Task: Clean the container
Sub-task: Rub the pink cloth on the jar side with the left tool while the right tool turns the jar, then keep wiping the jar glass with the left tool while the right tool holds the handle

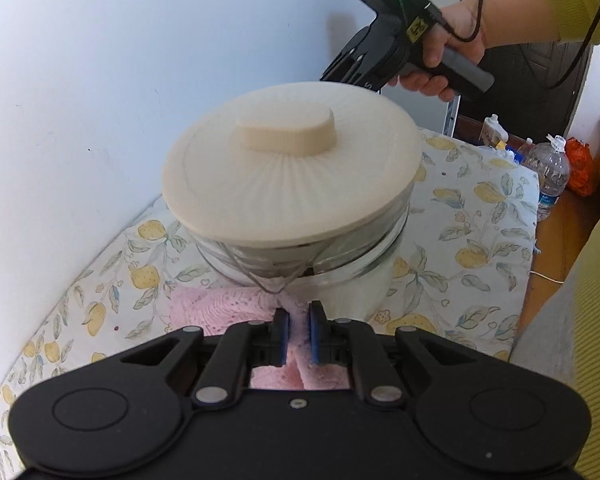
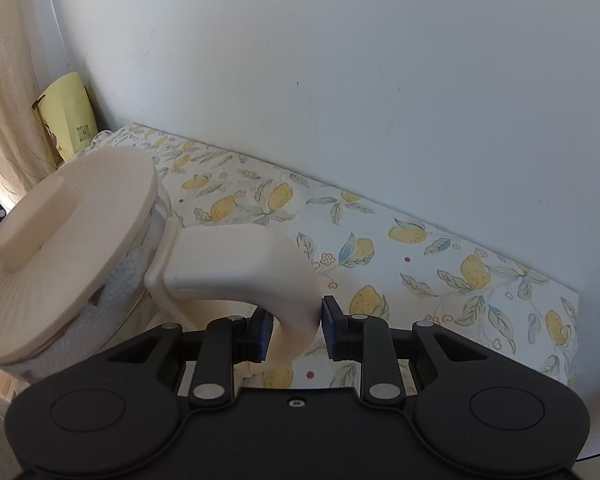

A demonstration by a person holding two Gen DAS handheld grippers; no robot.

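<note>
A: Why does the right gripper [image 2: 296,330] clamp the cream curved plastic handle [image 2: 236,268]?

B: It steadies the lidded clear glass container [image 1: 300,256] at frame centre on the table [image 1: 480,240], while the left gripper [image 1: 299,332] pinches the pink cloth [image 1: 220,308] against it.

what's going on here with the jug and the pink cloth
A person holds a gripper in each hand at a table covered with a lemon-print cloth. The right gripper is closed on the cream handle of a clear container, whose cream lid is on. The left gripper pinches a pink cloth just in front of the container's base. The container looks tilted in the left wrist view. Whether wiping has begun is unclear.
</note>
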